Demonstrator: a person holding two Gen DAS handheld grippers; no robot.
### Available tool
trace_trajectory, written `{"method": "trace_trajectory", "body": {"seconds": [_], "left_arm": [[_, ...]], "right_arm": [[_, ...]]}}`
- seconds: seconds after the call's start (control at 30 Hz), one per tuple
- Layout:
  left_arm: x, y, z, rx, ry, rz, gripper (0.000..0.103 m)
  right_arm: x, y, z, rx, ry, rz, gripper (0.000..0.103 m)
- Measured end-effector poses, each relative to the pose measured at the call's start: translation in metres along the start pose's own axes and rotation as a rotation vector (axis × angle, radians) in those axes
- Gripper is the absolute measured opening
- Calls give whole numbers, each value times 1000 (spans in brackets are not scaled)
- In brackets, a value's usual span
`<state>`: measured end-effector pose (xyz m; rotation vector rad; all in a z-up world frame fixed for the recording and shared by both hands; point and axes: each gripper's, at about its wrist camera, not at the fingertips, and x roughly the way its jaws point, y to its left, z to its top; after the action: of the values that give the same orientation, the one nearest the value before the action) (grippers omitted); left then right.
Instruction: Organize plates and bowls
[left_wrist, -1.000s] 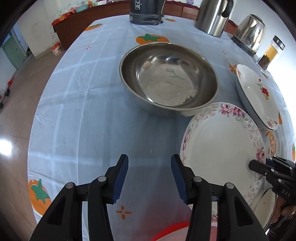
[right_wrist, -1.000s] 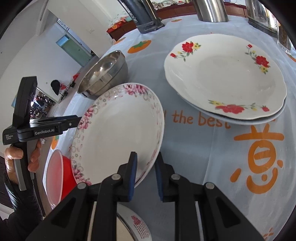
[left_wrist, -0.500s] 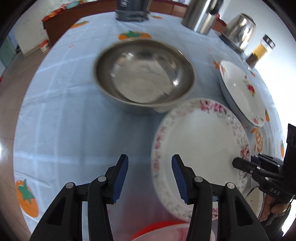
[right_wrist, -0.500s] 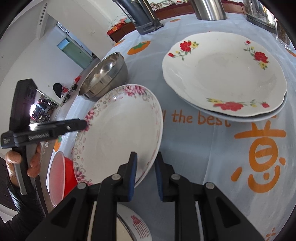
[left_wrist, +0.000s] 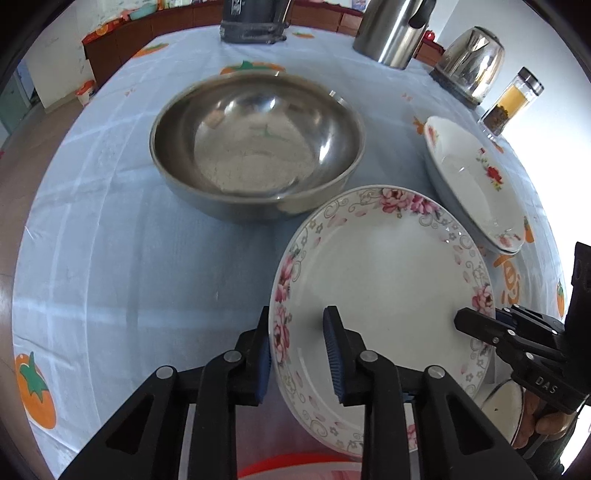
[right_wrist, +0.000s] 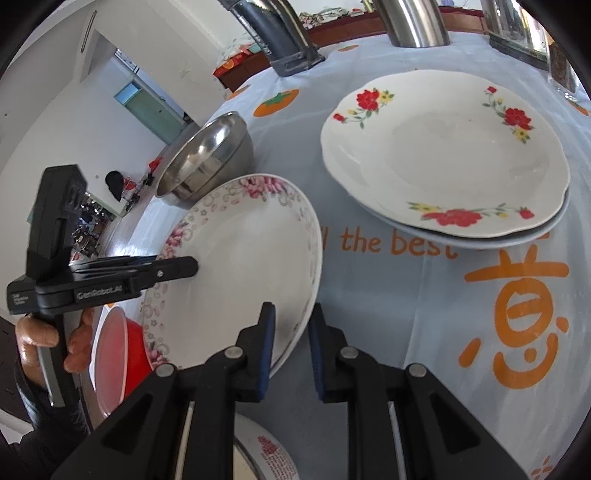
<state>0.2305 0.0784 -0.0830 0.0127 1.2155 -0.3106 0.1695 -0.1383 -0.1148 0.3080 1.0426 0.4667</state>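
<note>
The pink-flowered plate (left_wrist: 384, 280) (right_wrist: 243, 251) is lifted and tilted above the blue tablecloth. My right gripper (right_wrist: 291, 310) is shut on its near rim and shows in the left wrist view as black fingers (left_wrist: 476, 325) at the plate's right edge. My left gripper (left_wrist: 297, 314) straddles the opposite rim, one pad behind it and one on the inner face, its jaws closing on the plate. In the right wrist view the left gripper (right_wrist: 194, 266) pinches that rim. A steel bowl (left_wrist: 255, 147) (right_wrist: 207, 158) stands just beyond the plate. Two stacked red-flowered plates (left_wrist: 469, 181) (right_wrist: 443, 155) lie to the right.
A red bowl (right_wrist: 122, 354) (left_wrist: 295, 469) sits under the lifted plate's near side, beside a white printed dish (right_wrist: 266, 454). At the table's far end stand a steel flask (left_wrist: 391, 29), a kettle (left_wrist: 469, 62), a glass jar (left_wrist: 513, 99) and a dark appliance base (left_wrist: 255, 29).
My left gripper slid right from beside the plate until its rim lay between the pads, then narrowed its jaws onto it. The right gripper kept its grip and stayed put.
</note>
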Motion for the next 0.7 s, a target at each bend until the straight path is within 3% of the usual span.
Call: {"method": "trace_trajectory", "body": {"seconds": [0.7], "left_arm": [[-29,-31,25,30,-109,10,28]], "right_arm": [[-44,-16,5,83,-136,50,18]]}}
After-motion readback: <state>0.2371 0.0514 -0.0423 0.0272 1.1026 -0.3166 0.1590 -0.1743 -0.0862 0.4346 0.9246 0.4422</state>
